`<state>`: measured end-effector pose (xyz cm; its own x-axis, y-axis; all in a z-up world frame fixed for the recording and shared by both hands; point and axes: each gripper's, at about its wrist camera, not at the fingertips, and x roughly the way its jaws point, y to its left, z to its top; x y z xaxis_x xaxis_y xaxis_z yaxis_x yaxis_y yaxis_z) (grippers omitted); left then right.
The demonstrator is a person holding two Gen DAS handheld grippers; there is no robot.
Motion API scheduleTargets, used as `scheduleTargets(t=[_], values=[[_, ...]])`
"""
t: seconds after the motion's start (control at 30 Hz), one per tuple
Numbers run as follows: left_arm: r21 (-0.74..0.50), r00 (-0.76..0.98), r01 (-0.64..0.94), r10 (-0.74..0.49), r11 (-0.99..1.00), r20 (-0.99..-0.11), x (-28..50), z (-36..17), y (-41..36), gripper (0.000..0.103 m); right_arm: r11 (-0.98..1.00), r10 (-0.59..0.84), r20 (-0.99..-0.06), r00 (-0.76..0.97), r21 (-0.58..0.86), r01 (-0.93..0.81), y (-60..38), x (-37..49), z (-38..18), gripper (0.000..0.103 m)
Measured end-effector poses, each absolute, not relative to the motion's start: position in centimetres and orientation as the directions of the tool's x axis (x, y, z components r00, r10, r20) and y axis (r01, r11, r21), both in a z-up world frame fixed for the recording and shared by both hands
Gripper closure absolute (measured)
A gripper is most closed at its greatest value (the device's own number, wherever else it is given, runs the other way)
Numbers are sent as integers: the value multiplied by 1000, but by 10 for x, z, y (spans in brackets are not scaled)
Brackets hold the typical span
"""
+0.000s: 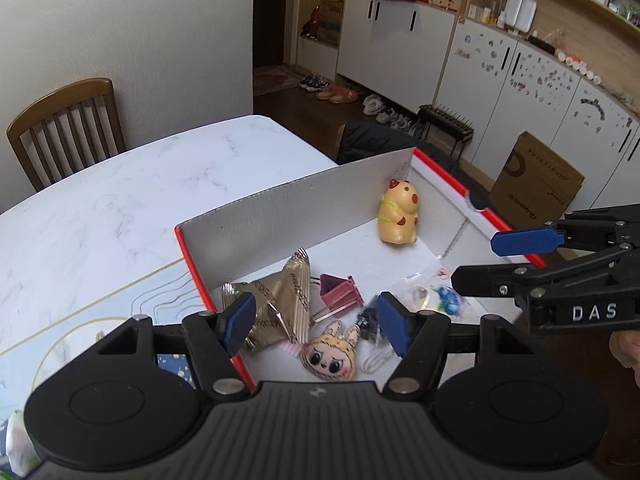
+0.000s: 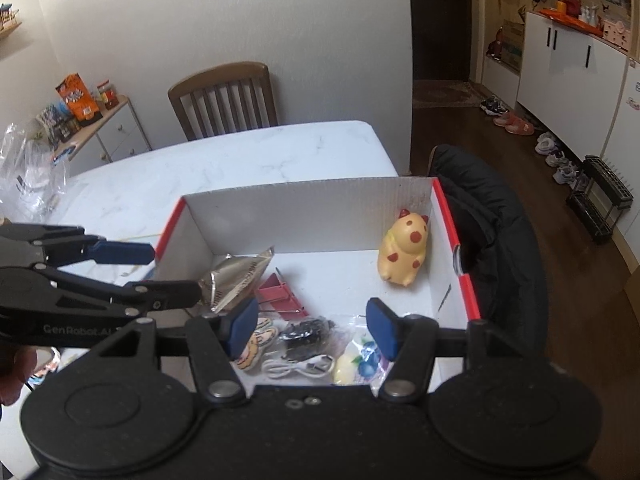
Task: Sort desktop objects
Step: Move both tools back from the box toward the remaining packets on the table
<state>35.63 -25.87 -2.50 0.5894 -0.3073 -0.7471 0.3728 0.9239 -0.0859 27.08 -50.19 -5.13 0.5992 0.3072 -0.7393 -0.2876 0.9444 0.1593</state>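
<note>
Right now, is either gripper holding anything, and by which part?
Nothing is held. The left gripper and the right gripper both hang open above the box, pads clear of the items inside.

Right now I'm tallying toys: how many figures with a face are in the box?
2. A yellow spotted animal stands in the box's far right corner; a bunny-eared doll face lies near the front. Clutter may hide others.

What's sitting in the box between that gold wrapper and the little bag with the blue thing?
A pink binder clip lies between the gold wrapper and the clear bag, seen best in the left wrist view.
</note>
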Motion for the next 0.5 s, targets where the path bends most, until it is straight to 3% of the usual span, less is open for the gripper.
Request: scheduleTargets(t=[0.5], values=[[-115,621,407,-367,906,-692,301,-13,-222,37,958,284,-709,645,176,-228,-484,218,-37,42]])
